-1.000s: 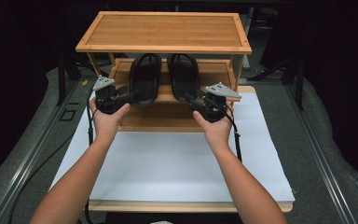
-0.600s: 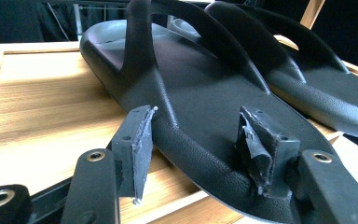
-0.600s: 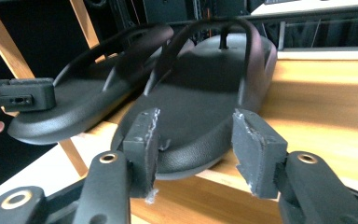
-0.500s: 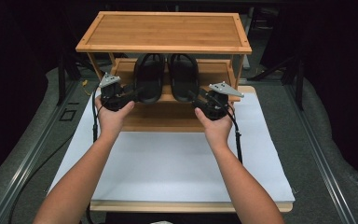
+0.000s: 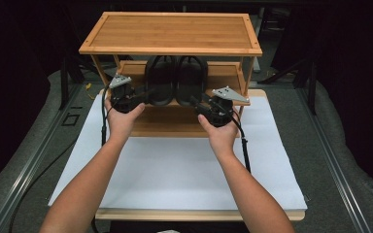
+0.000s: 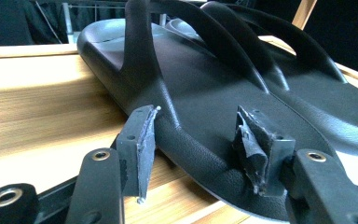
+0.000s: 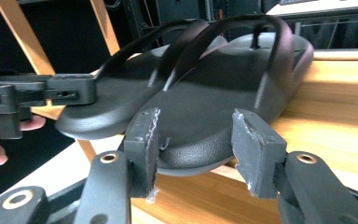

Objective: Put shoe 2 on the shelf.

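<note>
A: High view first. What is being seen?

B: A wooden rack point(image 5: 170, 34) is being shown standing at the far edge of the white surface point(image 5: 184, 170). Two black sandals are lying side by side on its middle shelf point(image 5: 223, 73), the left sandal point(image 5: 160, 80) and the right sandal point(image 5: 192, 80). The left tongs point(image 5: 143, 93) are being held at the heel of the left sandal, the right tongs point(image 5: 198, 103) at the heel of the right one.

A: Left gripper view?

B: The left tongs point(image 6: 198, 140) are being held apart, with the heel of the left sandal point(image 6: 200, 102) sitting between the pads. The jaws have just been closing in, but a firm pinch is not being shown yet; whether the pads are touching the sole's edges cannot be told. The right sandal point(image 6: 326, 102) is lying just beside it, on the shelf point(image 6: 37, 107).

A: Right gripper view?

B: The right tongs point(image 7: 198, 140) are also being held apart, the heel of the right sandal point(image 7: 214, 107) sticking out over the shelf point(image 7: 335, 116) edge between the pads, not being squeezed. The left sandal point(image 7: 116, 98) is lying beside it, with the left tongs point(image 7: 70, 91) being seen at its heel.
</note>
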`<move>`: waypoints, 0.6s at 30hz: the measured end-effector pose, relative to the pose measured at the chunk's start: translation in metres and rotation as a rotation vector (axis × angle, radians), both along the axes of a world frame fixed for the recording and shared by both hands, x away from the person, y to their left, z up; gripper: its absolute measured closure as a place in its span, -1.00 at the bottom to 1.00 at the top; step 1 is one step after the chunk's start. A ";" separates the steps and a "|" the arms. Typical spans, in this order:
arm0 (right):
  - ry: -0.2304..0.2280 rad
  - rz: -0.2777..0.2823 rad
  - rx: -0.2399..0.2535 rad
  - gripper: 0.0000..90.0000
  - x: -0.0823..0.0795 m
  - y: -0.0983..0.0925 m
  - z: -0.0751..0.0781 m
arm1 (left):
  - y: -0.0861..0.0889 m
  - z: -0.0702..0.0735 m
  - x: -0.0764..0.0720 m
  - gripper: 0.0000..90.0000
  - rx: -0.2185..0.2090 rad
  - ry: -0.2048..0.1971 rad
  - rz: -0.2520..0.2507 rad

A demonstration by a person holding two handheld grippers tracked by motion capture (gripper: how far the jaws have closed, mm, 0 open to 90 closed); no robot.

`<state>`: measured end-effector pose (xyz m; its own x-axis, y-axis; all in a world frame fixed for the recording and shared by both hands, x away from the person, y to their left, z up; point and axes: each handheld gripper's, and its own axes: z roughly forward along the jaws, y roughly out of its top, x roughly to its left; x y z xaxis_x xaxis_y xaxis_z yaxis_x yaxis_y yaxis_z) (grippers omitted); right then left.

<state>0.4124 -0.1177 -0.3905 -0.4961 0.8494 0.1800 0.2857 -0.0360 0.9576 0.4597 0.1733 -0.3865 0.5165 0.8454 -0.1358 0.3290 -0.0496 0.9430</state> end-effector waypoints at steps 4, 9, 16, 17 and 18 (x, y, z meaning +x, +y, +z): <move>0.001 -0.007 0.000 0.17 0.000 0.000 0.000 | 0.001 0.000 0.001 0.07 -0.005 0.004 -0.006; -0.001 -0.003 -0.001 0.16 0.000 0.000 0.000 | 0.001 0.000 0.001 0.07 -0.008 0.006 0.001; 0.000 -0.003 -0.008 0.16 -0.001 -0.002 0.003 | 0.003 0.002 -0.002 0.10 -0.013 -0.003 0.006; -0.003 -0.004 -0.011 0.16 -0.002 -0.003 0.004 | 0.003 0.003 -0.003 0.10 -0.011 -0.010 0.006; -0.007 -0.007 -0.011 0.15 -0.002 -0.004 0.005 | 0.003 0.004 -0.004 0.10 -0.010 -0.013 0.008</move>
<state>0.4104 -0.1217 -0.3852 -0.4914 0.8548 0.1671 0.2792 -0.0271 0.9599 0.4554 0.1765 -0.3823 0.5118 0.8480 -0.1379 0.3173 -0.0374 0.9476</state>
